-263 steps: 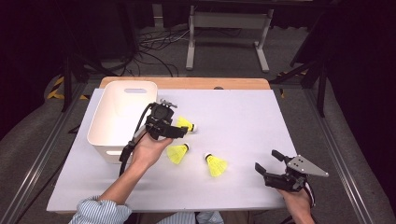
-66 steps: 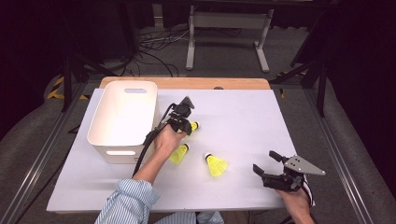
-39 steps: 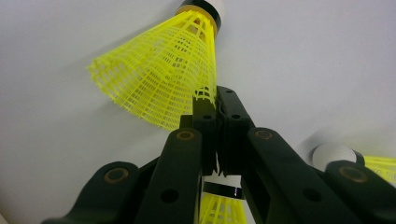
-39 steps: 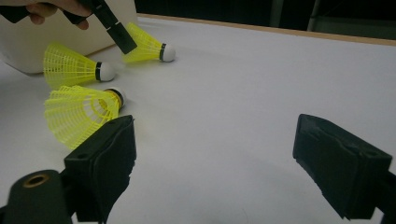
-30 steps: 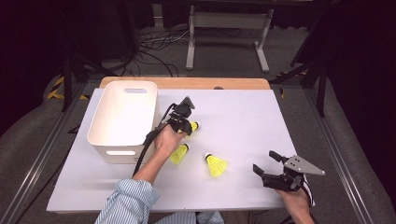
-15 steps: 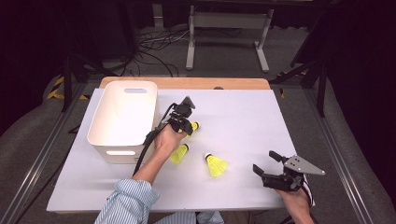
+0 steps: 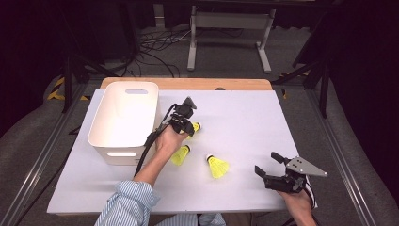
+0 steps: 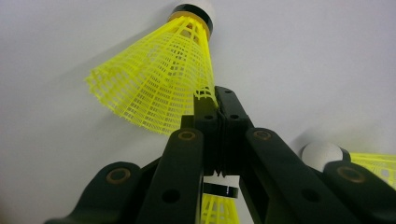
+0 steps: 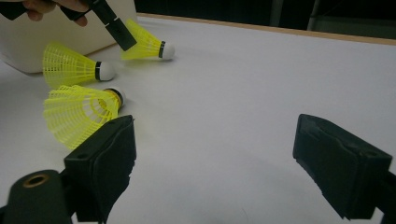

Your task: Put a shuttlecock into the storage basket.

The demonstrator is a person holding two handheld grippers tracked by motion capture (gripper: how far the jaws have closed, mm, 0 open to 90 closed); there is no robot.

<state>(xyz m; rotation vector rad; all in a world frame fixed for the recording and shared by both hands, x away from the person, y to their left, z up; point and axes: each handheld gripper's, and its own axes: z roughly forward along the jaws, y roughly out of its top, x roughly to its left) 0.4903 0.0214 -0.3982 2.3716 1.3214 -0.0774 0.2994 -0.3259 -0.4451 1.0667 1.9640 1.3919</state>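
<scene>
The far shuttlecock (image 8: 159, 79) lies at the high view's centre, cork toward the frame's right, skirt toward the white bin (image 7: 123, 120) at left. The left claw (image 8: 215, 100) is pinched tight on its skirt rim. The right claw (image 9: 212, 154), agape and empty, rests at lower right of the tabletop (image 7: 244, 117), well apart.

The left gripper (image 7: 187, 123) reaches out over the middle of the table, jaws pressed together. The right gripper (image 7: 269, 165) rests near the table's front right corner, jaws spread wide.
</scene>
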